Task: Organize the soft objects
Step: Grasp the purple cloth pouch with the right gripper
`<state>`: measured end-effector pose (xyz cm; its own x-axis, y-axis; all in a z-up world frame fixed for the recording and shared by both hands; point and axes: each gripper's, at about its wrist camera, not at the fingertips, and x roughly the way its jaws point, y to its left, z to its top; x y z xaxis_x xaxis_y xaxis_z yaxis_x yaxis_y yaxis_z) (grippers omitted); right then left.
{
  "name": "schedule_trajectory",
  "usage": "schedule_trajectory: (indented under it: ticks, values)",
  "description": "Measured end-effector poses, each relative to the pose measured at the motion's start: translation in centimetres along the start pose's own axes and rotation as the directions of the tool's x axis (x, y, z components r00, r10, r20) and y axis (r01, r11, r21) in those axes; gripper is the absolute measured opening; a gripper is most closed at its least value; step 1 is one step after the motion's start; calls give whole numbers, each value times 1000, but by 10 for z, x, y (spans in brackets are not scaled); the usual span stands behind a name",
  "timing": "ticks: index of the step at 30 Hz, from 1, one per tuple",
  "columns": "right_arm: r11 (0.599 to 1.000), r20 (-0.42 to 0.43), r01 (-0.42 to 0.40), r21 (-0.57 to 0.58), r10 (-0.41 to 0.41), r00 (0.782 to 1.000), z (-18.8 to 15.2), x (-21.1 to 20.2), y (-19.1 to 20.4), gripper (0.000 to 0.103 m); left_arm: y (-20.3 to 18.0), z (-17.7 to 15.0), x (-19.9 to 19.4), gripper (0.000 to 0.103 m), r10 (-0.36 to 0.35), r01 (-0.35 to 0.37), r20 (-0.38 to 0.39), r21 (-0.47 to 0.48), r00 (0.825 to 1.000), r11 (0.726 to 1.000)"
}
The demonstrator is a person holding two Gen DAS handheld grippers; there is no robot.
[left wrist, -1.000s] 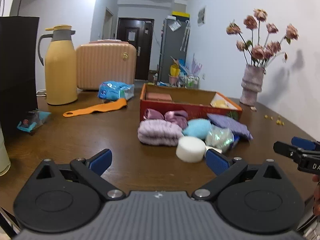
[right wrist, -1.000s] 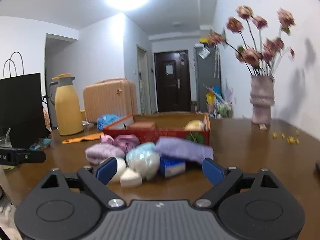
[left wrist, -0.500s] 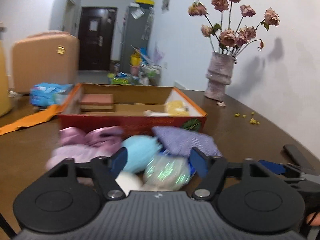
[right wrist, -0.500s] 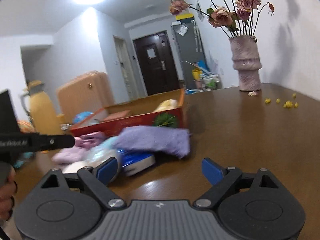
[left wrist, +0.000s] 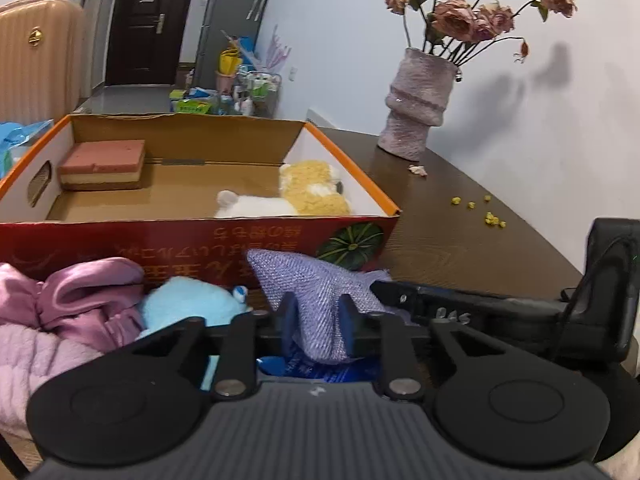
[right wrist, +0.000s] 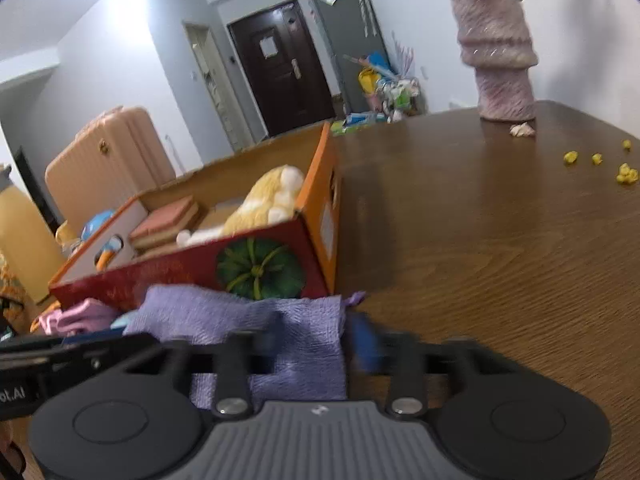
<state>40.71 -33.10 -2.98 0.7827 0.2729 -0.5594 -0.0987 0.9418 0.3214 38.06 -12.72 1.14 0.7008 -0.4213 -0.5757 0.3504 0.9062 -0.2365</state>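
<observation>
Both tongs closing on purple cloth (left wrist: 320, 300): left tongs (left wrist: 316, 322) and right tongs (right wrist: 316, 340) each pinching it. Cloth on counter (right wrist: 500, 248), just before cardboard box (left wrist: 192, 236).

The red front wall of the cardboard box (left wrist: 180, 240) carries a row of gold Chinese characters, upside down in the left wrist view and too distorted to read; a green pumpkin picture sits at their 3 o'clock side. The black body of the right gripper (left wrist: 448, 312), seen from the left wrist view, bears pale letters that look like "DAS", only partly legible. In the right wrist view the left gripper (right wrist: 16, 394) shows the fragment "ot.AI".
</observation>
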Motion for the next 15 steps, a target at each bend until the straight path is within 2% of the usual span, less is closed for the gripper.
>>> schedule_trajectory:
  ticks: [1, 2, 3, 5, 9, 12, 15]
  values:
    - [1000, 3, 20, -21, -20, 1000, -2, 0, 4, 12, -2, 1, -1, 19, -4, 4, 1, 2, 1000, 1000]
    - [999, 4, 31, -35, -31, 1000, -3, -1, 6, 9, -4, 1, -2, 13, -11, 11, 4, 9, 1000, 1000]
    - [999, 2, 31, -38, -31, 1000, -4, -3, 8, 5, -6, 1, -6, 11, -23, 22, 12, 19, 1000, 1000]
    - [1000, 11, 8, -20, -8, 1000, -2, -13, 9, 3, -11, 4, -21, 10, -45, 44, 34, 30, 998, 999]
    - [998, 120, -15, -58, 22, 993, -1, -71, 27, 3, -22, 2, -75, 10, -109, 104, 120, 53, 987, 993]
    - [993, 156, -51, -104, 67, 986, -17, -116, 47, 3, -18, -23, -124, 10, -140, 137, 148, 26, 979, 990]
    - [987, 127, -95, -131, 112, 986, -52, -142, 63, 3, -2, -65, -158, 10, -145, 150, 125, -33, 981, 988]
